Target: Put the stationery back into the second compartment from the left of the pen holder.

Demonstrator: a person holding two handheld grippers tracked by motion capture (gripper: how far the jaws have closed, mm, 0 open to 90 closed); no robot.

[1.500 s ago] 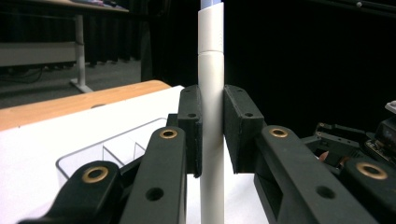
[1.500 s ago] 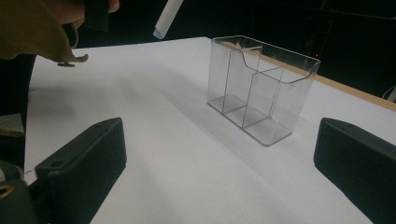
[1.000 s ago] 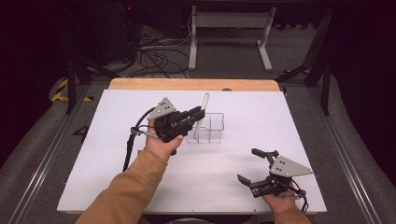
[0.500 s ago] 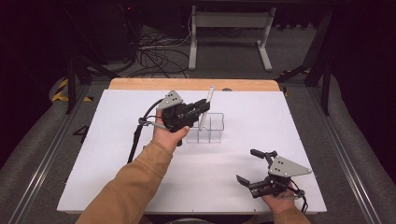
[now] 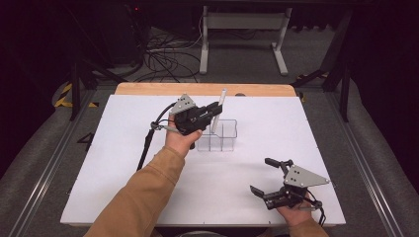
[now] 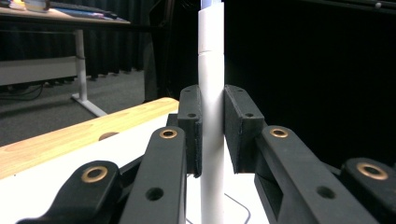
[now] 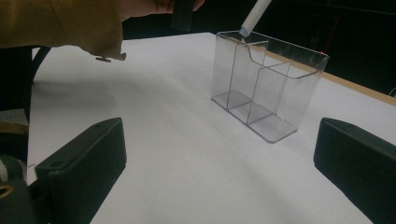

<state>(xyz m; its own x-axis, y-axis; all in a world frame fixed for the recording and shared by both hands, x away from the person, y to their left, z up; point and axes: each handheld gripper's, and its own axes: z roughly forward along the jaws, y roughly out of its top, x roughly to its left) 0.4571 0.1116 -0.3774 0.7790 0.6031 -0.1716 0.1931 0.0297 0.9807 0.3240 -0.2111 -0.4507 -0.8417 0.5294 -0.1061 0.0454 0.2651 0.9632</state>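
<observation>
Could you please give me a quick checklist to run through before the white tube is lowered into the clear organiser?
1. Left gripper clamped on the white cylindrical tube: ok.
2. Tube's lower end over the clear plastic three-compartment organiser: ok, at its rim.
3. Tube upright: not ok, it leans in the high view.
4. Compartments empty: ok.
5. Right gripper open and apart from the organiser: ok.
6. Which compartment lies beneath the tip: cannot tell.

We wear a mustard-brown sleeve on the left arm. Each of our grippers, the left gripper and the right gripper, is black, topped with a grey three-cornered plate and trailing a black cable. Brass-coloured rivets stud our black jaw linkages, whose pads are ribbed.
</observation>
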